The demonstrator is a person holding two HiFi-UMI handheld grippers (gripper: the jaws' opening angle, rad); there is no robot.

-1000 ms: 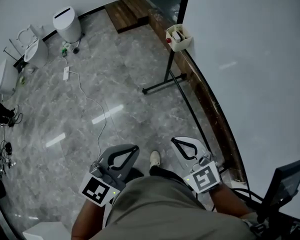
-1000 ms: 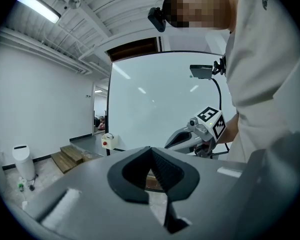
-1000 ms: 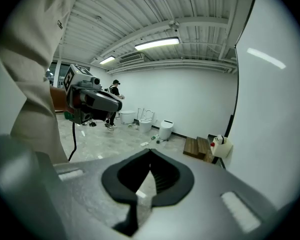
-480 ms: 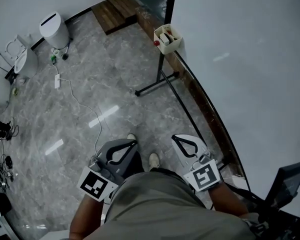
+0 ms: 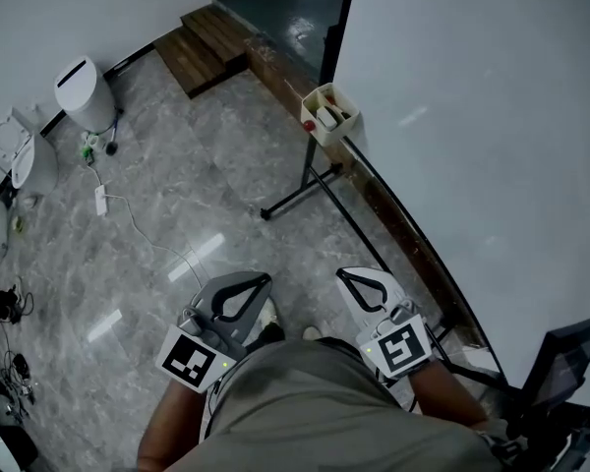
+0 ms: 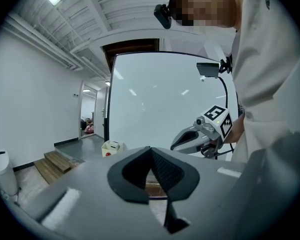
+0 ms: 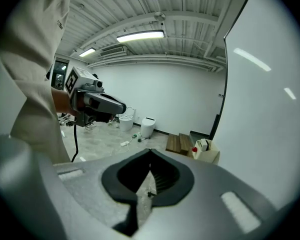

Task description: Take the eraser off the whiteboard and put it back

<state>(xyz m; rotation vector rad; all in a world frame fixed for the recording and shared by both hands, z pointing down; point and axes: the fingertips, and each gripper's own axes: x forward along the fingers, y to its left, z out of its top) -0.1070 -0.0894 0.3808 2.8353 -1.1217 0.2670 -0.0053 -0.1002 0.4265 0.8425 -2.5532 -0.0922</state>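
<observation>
While left hand-held gripper (image 5: 264, 281) is closed | right hand-held gripper (image 5: 344, 276): closed

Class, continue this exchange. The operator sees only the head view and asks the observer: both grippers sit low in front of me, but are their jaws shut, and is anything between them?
Observer: The left gripper, in its own view, has its jaws together with nothing between them.
Operator: And the right one?
Observer: The right gripper, in its own view, is the same: jaws together, empty.
Operator: What lies beyond the whiteboard?
Observer: In the left gripper view, an open doorway stands just left of it.
</observation>
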